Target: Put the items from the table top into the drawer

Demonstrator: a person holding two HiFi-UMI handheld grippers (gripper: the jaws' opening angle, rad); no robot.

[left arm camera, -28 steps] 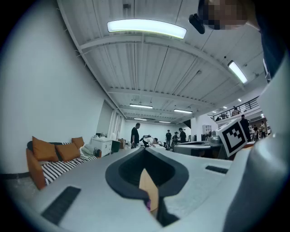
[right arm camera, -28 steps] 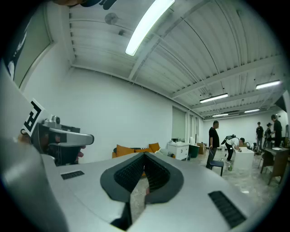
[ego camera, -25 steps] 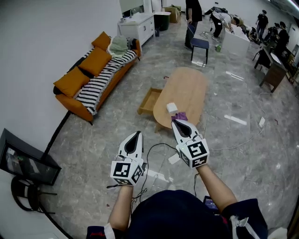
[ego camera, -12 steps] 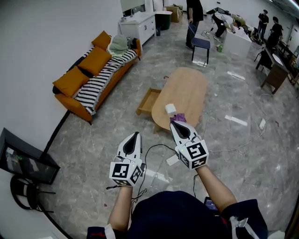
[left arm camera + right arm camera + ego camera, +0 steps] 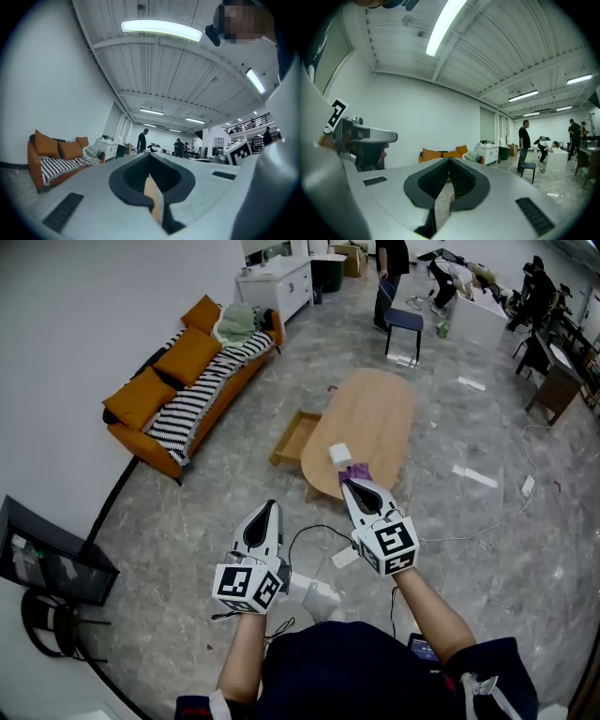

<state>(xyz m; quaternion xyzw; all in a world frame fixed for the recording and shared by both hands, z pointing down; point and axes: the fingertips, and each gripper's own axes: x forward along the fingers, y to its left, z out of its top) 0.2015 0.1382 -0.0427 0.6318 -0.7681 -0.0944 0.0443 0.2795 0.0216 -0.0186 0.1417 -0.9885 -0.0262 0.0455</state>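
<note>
"Checking jaws first. Left gripper (image 5: pixel 272 507)?"
"Item one: jaws closed together, nothing between them. Only a tan sliver shows through the slit. Held level, ahead of the person."
"Right gripper (image 5: pixel 346 484)?"
"Item two: same entry. Jaws pressed together, empty, level, reaching a little further forward than the left."
"Why both empty?"
"My reading: this is the approach, with no pick begun. The person stands short of the table (image 5: pixel 377 409), so closed jaws look like a carrying posture. They must open before any grasp."
"Goods on the table?"
"Two, both at its near end: a white box (image 5: pixel 339 453), and a purple item (image 5: pixel 360 472) just beside it, nearer the person. In the head view the right gripper's tip overlaps the purple item. I judge that to be line of sight, not contact."
"Drawer (image 5: pixel 292 439)?"
"One, wooden, pulled out on the table's sofa side, nothing visible inside. It probably stands open to receive both goods."
"Surroundings?"
"Sofa (image 5: pixel 187 381) by the wall, and people well beyond the table."
</note>
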